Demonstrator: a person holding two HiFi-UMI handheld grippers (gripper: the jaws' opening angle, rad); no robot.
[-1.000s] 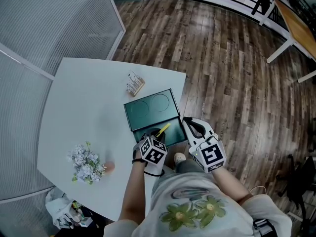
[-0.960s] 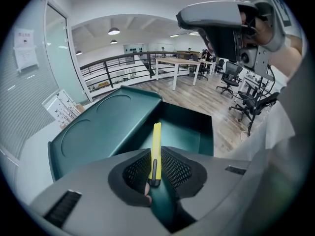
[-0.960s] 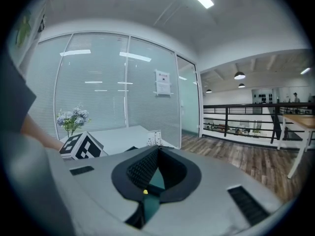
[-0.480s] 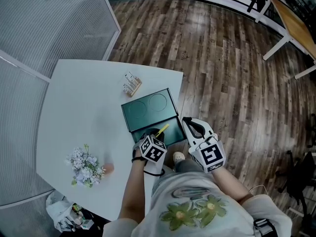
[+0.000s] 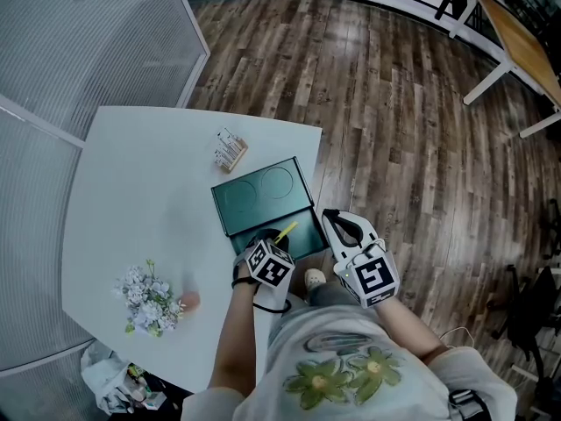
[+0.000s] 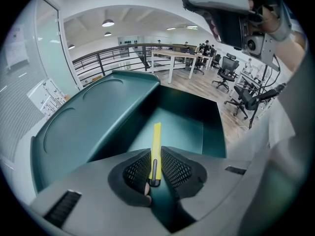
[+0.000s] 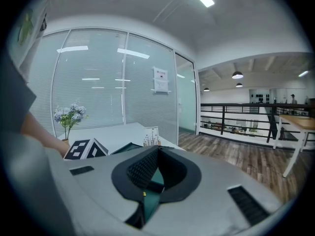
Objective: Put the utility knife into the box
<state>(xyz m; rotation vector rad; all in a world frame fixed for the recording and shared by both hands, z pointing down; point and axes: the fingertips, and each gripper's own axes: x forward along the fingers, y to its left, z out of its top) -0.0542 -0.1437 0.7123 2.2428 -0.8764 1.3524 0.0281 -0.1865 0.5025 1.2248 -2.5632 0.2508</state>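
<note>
While the left gripper (image 6: 156, 157) clamps the slim yellow utility knife (image 6: 156, 134) near its black end, the knife's far end slants down into the tray of the open dark green rectangular box (image 6: 189, 124), which lies on the pale table (image 5: 131, 191). Whether the tip touches the tray floor I cannot tell. The carry looks done; what remains, I judge, is to lower the knife slightly, release it and withdraw. The right gripper (image 7: 156, 150) hangs just beside the box, jaws pressed together on nothing.
</note>
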